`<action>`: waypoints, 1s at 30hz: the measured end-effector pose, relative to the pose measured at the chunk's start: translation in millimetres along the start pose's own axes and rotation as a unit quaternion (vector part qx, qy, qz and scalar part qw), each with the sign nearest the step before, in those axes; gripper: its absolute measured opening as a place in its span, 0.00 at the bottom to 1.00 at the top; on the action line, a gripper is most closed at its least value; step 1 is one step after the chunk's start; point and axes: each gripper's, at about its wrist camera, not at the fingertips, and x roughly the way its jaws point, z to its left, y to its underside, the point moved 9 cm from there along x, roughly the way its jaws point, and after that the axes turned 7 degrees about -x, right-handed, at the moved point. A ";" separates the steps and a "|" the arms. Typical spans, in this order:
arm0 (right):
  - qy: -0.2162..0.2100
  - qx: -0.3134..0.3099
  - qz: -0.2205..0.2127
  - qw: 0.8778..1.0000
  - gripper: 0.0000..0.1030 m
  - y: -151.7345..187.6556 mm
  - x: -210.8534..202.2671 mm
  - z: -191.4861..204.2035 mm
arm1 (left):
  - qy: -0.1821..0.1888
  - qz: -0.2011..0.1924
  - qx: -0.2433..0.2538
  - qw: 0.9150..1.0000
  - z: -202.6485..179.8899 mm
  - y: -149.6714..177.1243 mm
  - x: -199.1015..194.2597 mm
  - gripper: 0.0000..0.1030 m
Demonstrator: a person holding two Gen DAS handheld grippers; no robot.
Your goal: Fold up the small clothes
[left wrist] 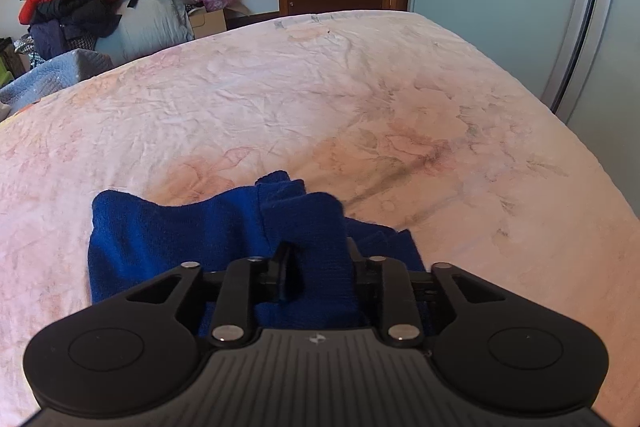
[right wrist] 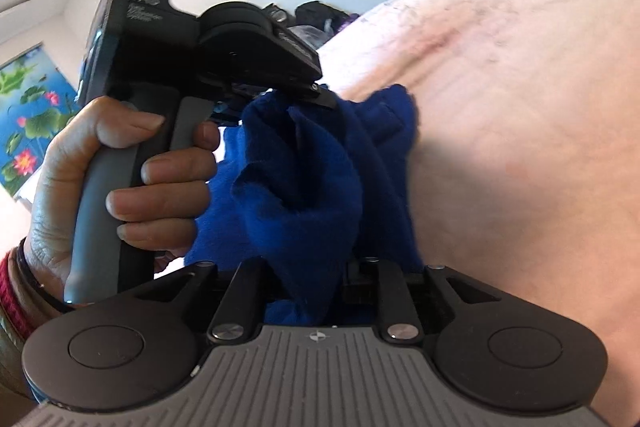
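A blue knit garment (left wrist: 208, 247) is held bunched above the bed (left wrist: 280, 99). The left tongs (left wrist: 316, 267) are clamped on one fold of it; the right tongs (right wrist: 308, 283) are clamped on another. The left hand (right wrist: 120, 163) is seen gripping its handle.

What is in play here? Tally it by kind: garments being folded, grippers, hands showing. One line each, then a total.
Blue garment: 1, held over the bed sheet
Grippers: 2, the left gripper and the right gripper, each shut on the blue cloth
Hands in view: 1, the left hand on its gripper's handle
Total: 4
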 end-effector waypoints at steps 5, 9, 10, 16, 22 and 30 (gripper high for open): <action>0.005 0.004 0.004 1.000 0.30 0.6 1.1 -5.1 | -0.005 -0.008 0.001 1.000 -0.2 -0.4 -3.2 0.67; 0.003 0.006 0.006 1.000 0.34 -0.1 -0.4 -6.1 | -0.003 -0.015 -0.001 1.000 1.0 -4.6 -8.9 0.68; 0.003 0.007 0.007 1.000 0.36 -0.5 -1.8 -6.0 | -0.002 -0.016 -0.002 1.000 2.0 -5.8 -10.6 0.68; -0.010 0.034 0.008 0.999 0.40 -0.4 -6.8 -10.7 | 0.002 -0.045 -0.023 0.999 20.8 -16.3 -29.6 0.69; 0.001 0.061 0.005 0.998 0.37 2.3 -18.1 -22.8 | 0.021 -0.074 -0.055 0.996 49.4 -26.1 -57.2 0.70; 0.100 -0.044 -0.048 0.993 0.46 -34.5 -50.3 -19.1 | -0.009 -0.075 -0.023 0.997 83.9 20.2 -82.2 0.75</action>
